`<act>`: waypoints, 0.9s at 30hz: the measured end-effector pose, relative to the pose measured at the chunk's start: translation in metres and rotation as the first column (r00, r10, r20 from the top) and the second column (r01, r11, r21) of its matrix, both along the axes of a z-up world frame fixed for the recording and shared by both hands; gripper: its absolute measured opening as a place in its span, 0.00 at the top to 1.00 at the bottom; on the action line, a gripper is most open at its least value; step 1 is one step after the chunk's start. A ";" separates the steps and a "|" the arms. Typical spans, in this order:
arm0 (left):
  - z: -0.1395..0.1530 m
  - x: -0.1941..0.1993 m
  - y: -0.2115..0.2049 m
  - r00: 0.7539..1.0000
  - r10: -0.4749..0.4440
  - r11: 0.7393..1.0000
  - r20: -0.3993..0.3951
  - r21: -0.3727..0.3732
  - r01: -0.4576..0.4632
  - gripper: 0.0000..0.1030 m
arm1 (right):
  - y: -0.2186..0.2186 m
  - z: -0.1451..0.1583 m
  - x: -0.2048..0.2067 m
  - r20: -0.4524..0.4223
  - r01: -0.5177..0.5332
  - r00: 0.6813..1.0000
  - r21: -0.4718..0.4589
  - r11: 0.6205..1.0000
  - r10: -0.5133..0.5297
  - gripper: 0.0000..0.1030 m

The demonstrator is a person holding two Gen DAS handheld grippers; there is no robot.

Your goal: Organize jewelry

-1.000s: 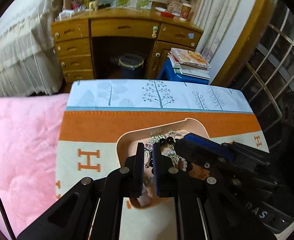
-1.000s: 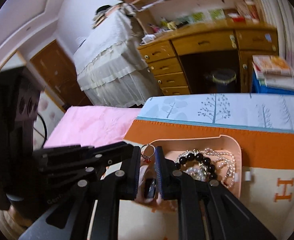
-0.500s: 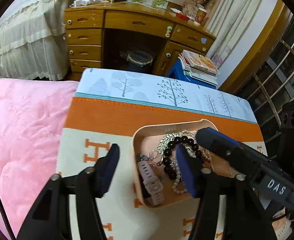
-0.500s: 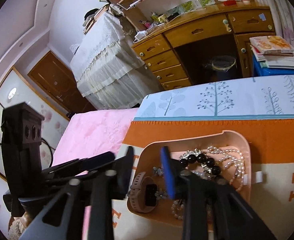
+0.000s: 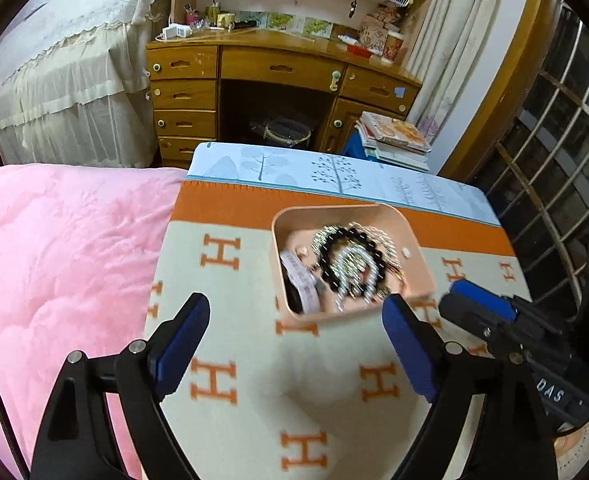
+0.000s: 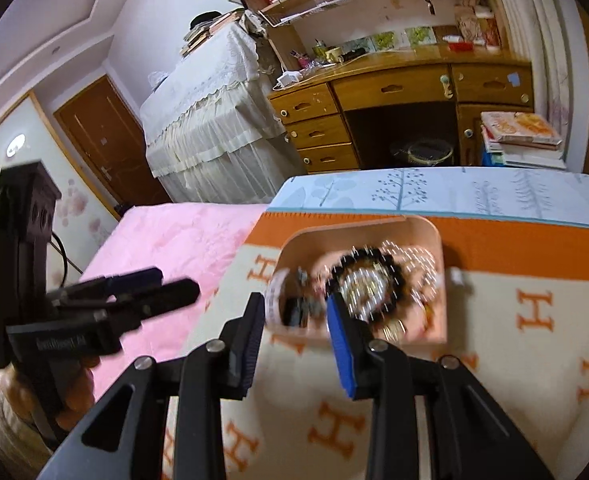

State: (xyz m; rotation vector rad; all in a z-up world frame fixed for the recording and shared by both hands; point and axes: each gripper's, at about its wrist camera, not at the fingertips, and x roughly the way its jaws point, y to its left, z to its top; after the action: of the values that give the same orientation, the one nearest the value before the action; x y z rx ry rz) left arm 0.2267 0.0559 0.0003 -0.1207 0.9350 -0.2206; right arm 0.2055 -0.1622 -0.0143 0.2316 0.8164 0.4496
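Observation:
A peach tray (image 5: pixel 414 248) (image 6: pixel 436 236) sits on an orange and cream H-pattern blanket (image 5: pixel 254 392). It holds a black bead bracelet (image 5: pixel 326 248) (image 6: pixel 398 276), pearl strands (image 5: pixel 348 260), a pink-strapped watch (image 5: pixel 302 280) and small pieces. My left gripper (image 5: pixel 294 344) is wide open and empty, above the blanket just in front of the tray. My right gripper (image 6: pixel 296 340) is open and empty at the tray's near left corner. The right gripper also shows in the left wrist view (image 5: pixel 482 312), and the left one in the right wrist view (image 6: pixel 150 292).
A pink quilt (image 5: pixel 62 264) lies to the left of the blanket. A pale blue tree-print cloth (image 5: pixel 334 172) covers the far edge. Beyond stand a wooden desk (image 5: pixel 278 72), a stack of books (image 5: pixel 394 136) and a lace-covered bed (image 5: pixel 66 88). A window grille (image 5: pixel 554 168) is at the right.
Both grippers were shut low over the tray, then opened and pulled back and up. The watch and the other jewelry lie in the tray. The view is still moving.

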 end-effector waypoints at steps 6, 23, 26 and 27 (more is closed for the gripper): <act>0.020 -0.066 -0.017 0.998 0.032 0.996 0.053 0.080 -0.036 0.07 | -0.018 0.021 -0.074 0.033 0.054 0.998 -0.043 0.998 -0.053 0.64; 0.008 -0.203 -0.093 0.992 0.026 0.988 0.127 0.147 -0.045 0.01 | -0.045 0.032 -0.216 0.111 0.262 0.963 -0.148 0.954 -0.247 0.47; 0.008 -0.212 -0.096 0.989 0.046 0.984 0.140 0.162 -0.069 0.01 | -0.045 0.030 -0.227 0.137 0.283 0.956 -0.177 0.943 -0.261 0.46; 0.009 -0.213 -0.096 0.988 0.049 0.985 0.144 0.159 -0.072 0.01 | -0.046 0.030 -0.229 0.144 0.291 0.953 -0.176 0.940 -0.268 0.45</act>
State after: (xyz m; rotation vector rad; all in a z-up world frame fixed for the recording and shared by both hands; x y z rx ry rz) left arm 0.0132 -0.0401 0.0090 0.0177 0.8050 -0.0937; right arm -0.0238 -0.2085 0.0155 0.1339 0.6930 0.1119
